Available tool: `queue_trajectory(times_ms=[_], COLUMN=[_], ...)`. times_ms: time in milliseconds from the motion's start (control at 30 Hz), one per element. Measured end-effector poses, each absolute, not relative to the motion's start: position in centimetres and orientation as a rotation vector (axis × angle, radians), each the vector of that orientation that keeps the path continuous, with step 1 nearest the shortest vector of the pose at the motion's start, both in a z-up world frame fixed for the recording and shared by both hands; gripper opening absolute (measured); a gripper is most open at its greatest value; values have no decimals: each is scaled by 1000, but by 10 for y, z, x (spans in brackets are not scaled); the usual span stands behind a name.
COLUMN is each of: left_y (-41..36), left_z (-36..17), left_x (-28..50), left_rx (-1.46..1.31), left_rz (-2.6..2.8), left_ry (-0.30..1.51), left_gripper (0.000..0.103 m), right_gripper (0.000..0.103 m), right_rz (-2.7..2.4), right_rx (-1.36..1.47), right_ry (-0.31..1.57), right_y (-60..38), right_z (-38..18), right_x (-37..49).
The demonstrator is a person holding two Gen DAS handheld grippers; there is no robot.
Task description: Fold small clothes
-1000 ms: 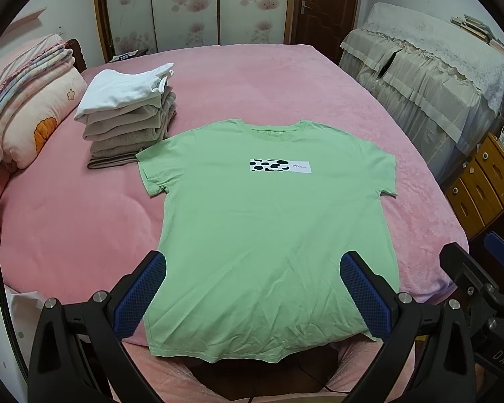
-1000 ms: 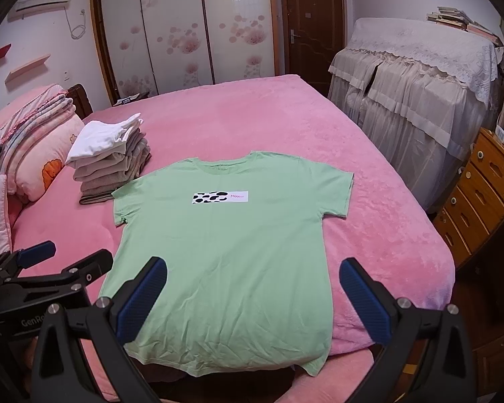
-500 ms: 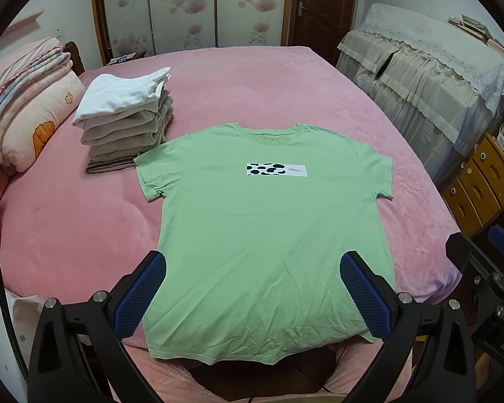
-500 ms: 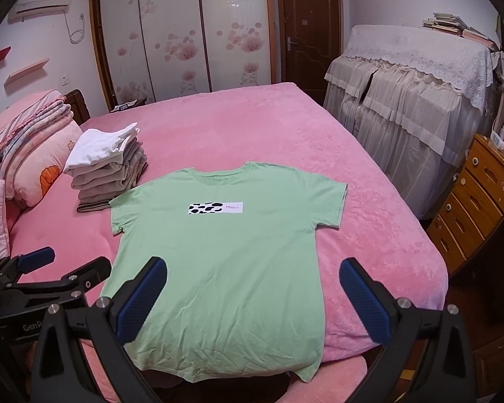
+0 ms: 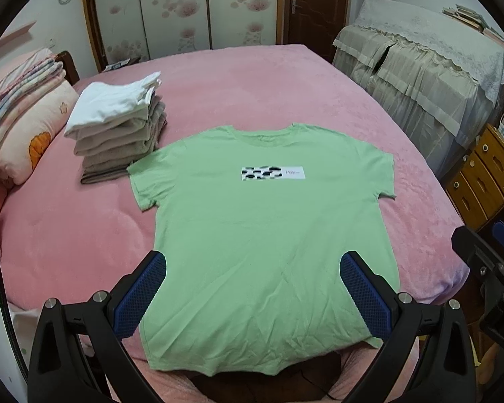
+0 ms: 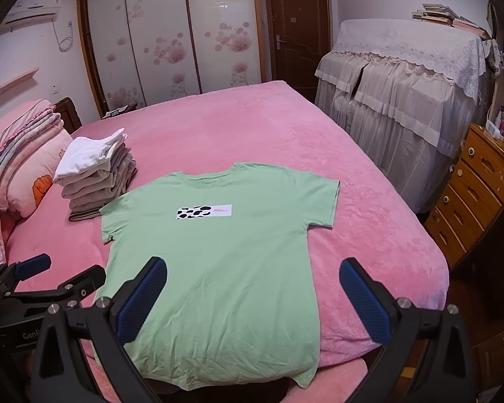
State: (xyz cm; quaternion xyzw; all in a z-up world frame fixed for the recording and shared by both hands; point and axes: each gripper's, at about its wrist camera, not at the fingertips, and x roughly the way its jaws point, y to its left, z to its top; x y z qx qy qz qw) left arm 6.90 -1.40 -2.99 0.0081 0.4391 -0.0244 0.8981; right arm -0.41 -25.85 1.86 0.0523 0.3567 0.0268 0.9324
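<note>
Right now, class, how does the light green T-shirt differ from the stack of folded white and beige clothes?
The light green T-shirt lies spread flat, unfolded; the stack of folded white and beige clothes is piled high. The T-shirt is one garment with a spotted label; the stack holds several, plain. Both rest on the pink bedspread.

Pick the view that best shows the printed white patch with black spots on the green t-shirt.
Right wrist view: the white patch with black spots on the green t-shirt is sharp, spots distinct. Left wrist view shows the same patch whole but smeared, spots blurred.
</note>
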Motion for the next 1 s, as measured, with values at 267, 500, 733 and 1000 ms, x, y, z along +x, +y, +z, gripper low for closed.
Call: queue_trajectory(times_ms=[267, 500, 733, 1000], left_y=[-28, -48, -78, -108], left_z=[-23, -21, -13, -33], left_x=[93, 118, 148, 202], left_rx=[-4, -5, 27, -34], left_rz=[-122, -179, -229, -254], left_ry=[848, 819, 772, 774], left_gripper=[103, 103, 103, 103], right_gripper=[103, 103, 103, 103], right_rz=[21, -16, -77, -149], right_rx=[103, 104, 77, 64], right_ry=[714, 685, 634, 613], right_y=[-270, -288, -311, -346], right_z=[16, 21, 30, 17], right_x=[12, 33, 59, 108])
